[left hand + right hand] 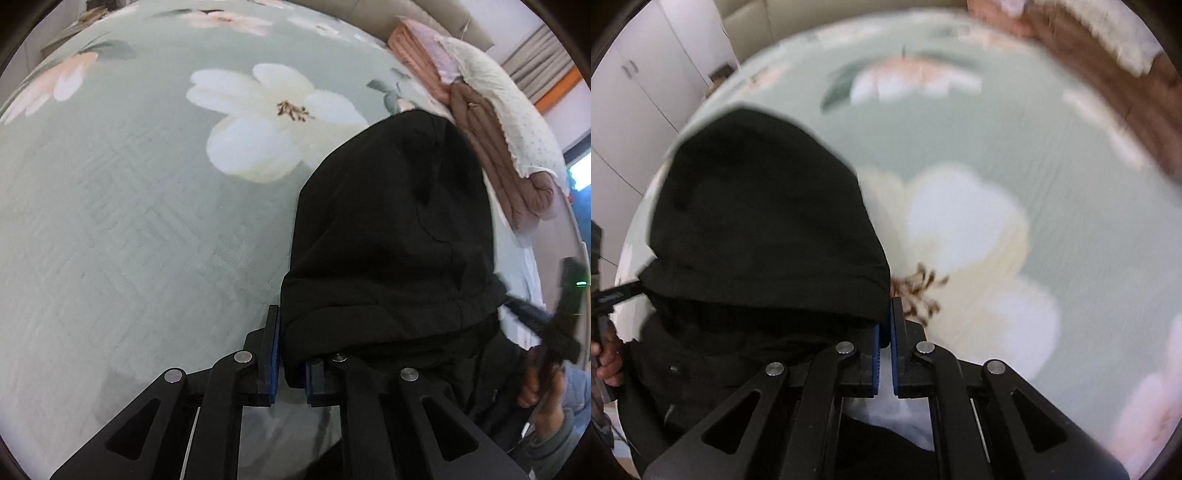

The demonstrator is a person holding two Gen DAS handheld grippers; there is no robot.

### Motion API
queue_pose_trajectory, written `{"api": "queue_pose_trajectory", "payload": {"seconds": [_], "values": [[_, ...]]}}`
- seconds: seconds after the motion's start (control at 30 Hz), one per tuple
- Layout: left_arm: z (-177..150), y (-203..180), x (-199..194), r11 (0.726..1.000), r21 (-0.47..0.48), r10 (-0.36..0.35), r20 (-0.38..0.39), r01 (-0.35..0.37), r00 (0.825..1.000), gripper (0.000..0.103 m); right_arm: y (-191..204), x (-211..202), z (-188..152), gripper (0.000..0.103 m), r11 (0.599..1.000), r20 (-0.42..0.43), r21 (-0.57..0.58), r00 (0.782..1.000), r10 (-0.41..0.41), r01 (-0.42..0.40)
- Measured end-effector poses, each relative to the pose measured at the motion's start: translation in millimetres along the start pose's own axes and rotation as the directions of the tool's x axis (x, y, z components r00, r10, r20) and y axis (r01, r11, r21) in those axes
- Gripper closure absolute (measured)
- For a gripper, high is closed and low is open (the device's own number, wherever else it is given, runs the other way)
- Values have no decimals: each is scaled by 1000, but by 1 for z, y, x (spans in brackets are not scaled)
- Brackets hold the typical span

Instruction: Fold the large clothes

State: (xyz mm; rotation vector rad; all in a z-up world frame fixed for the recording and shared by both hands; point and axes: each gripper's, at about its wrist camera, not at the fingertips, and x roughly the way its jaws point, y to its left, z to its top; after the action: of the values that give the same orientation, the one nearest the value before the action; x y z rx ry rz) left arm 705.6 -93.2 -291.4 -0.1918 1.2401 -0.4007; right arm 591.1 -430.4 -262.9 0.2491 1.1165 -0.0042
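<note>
Black garment, left wrist view: lying over the floral bedspread, long axis running away from the camera, near edge clamped in the left gripper. Right wrist view: right gripper pinching the garment's opposite near corner.

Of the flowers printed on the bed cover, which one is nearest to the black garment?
The big white flower with the brown centre. The black garment lies right beside it, while the pink flowers are farther off, near the cover's edges.
</note>
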Motion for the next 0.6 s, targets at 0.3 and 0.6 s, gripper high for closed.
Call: {"api": "queue_pose_trajectory", "payload": {"seconds": [0.3,0.6], "values": [[-26,-39,-91,947,221,192,196,-234,962,77,18,-76,-6,45,990,95,-138,995,23,-10],[19,-77,-89,969,245,-30,256,-35,966,74,70,-75,44,45,982,172,-183,982,83,-51]]}}
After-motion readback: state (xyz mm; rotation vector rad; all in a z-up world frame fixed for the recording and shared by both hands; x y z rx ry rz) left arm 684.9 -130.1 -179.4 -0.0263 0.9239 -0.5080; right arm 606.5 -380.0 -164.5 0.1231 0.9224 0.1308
